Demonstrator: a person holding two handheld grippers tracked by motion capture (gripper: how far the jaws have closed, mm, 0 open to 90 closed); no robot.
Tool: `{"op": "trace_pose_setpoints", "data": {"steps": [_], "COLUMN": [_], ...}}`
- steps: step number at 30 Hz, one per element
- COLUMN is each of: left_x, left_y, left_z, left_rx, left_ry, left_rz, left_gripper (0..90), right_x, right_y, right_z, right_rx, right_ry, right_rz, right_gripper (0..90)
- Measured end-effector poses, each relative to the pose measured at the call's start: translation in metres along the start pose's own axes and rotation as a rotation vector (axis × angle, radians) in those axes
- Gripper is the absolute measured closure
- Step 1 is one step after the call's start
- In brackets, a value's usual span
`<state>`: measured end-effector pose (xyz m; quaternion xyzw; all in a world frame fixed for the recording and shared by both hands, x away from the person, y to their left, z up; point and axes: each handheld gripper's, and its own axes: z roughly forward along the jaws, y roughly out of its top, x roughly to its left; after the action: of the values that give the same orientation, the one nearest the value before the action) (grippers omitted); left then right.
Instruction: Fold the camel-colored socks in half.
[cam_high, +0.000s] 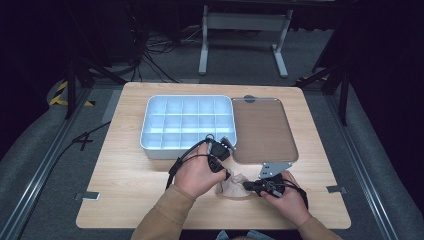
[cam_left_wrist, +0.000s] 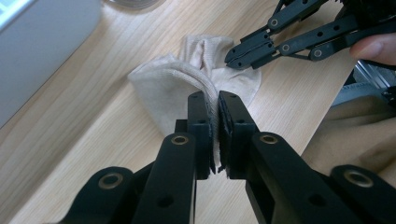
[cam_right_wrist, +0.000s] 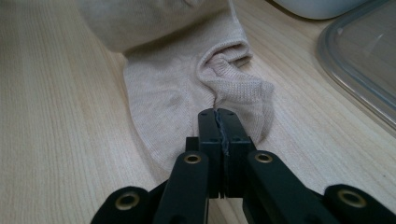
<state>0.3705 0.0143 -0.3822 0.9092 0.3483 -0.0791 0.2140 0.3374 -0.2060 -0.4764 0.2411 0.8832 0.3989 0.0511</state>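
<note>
A small beige sock (cam_high: 234, 186) lies crumpled on the wooden table (cam_high: 125, 175) near its front edge, at about six o'clock from the brown-tinted lid (cam_high: 262, 130) and at roughly five o'clock from the white divided box (cam_high: 150, 125). The sock is a pale sand colour in a fine rib knit, short and low-cut, and it is bunched so that one fold stands up as a ridge while the rest spreads flat on the wood. In the left gripper view the left gripper (cam_left_wrist: 217, 100) has its jaws pressed nearly together on that raised fold of the sock (cam_left_wrist: 163, 88), a thin band of fabric showing between them. The right gripper (cam_left_wrist: 232, 59) comes in from two o'clock there, its tips at the sock's far edge. In the right gripper view the right gripper (cam_right_wrist: 218, 114) is closed on a puckered bit of knit beside the sock's (cam_right_wrist: 168, 93) open cuff, though the fabric caught there is hard to make out. In the high view a hand (cam_high: 197, 175) holds the left gripper (cam_high: 226, 175) at nine o'clock of the sock, and the other hand (cam_high: 287, 200) holds the right gripper (cam_high: 246, 186) at three o'clock.
</note>
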Motion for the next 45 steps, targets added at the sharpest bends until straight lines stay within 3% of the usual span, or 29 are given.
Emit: {"op": "trace_pose_setpoints", "data": {"steps": [18,22,27,36,45], "left_x": [-0.018,-0.021,-0.022,-0.015,-0.017], "left_y": [0.019,0.021,0.025,0.024,0.025], "left_z": [0.032,0.035,0.042,0.035,0.044], "left_rx": [0.055,0.053,0.064,0.021,0.035], "left_ry": [-0.034,-0.070,-0.049,0.024,-0.010], "left_rz": [0.046,0.058,0.059,0.023,0.035], "left_gripper": [84.1,84.0,83.9,84.1,83.3], "right_x": [-0.001,-0.002,-0.001,0.000,0.001], "right_y": [0.000,0.000,0.000,0.001,0.002], "right_z": [0.000,0.000,0.000,-0.001,-0.003], "right_rx": [0.000,-0.002,-0.002,0.004,0.007], "right_ry": [0.007,0.011,0.008,-0.003,-0.003], "right_rz": [0.013,0.016,0.010,0.008,0.008], "right_gripper": [89.2,89.2,89.1,88.5,86.0]}}
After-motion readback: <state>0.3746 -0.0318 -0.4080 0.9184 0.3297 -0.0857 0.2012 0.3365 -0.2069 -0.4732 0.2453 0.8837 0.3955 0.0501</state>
